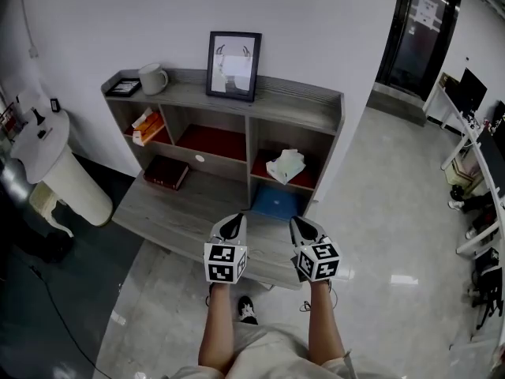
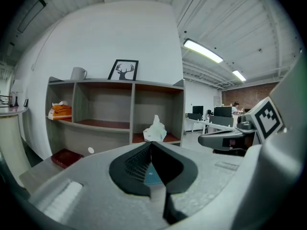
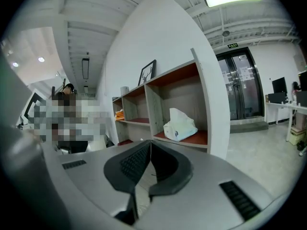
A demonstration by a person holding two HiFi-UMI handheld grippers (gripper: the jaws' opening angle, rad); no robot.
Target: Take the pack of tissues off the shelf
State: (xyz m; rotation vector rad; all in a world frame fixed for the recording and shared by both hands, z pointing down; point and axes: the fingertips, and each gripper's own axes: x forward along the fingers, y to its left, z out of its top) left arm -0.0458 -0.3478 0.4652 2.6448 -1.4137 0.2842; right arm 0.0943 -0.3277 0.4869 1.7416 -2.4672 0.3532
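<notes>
— Fingers [image 2: 135, 166] of the left gripper [image 1: 233, 224]?
— Clenched tip to tip, nothing between; same on the right gripper [image 1: 303, 226].
— Grey wooden shelf unit [image 1: 300, 105]?
— Against the white wall [image 1: 331, 30], ahead of both grippers, well apart.
— Black-framed deer picture [image 1: 233, 65]?
— Upright on the top board.
— White soft pack of tissues [image 1: 286, 166]?
— In the rightmost compartment, on its red floor, one sheet poking up, touched by neither gripper
</notes>
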